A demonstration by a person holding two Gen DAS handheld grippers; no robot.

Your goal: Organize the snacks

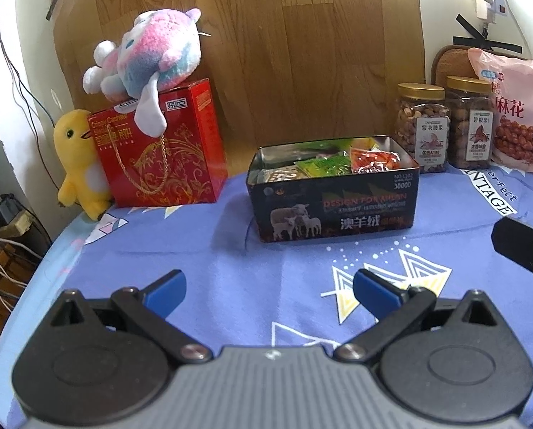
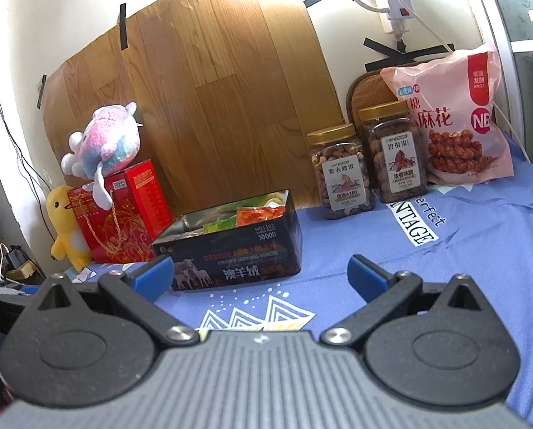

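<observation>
pink snack bag (image 1: 520, 114) cropped, tin (image 1: 332, 193) contents half-hidden

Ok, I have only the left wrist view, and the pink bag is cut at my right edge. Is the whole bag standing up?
Observer: Yes. In the right wrist view the pink bag stands upright, whole, with its left edge behind the taller nut jar.
Operator: And the right gripper? I see only a black corner of it.
Observer: The right gripper is open and holds nothing. It hovers over the blue cloth, close to the tin box.
</observation>
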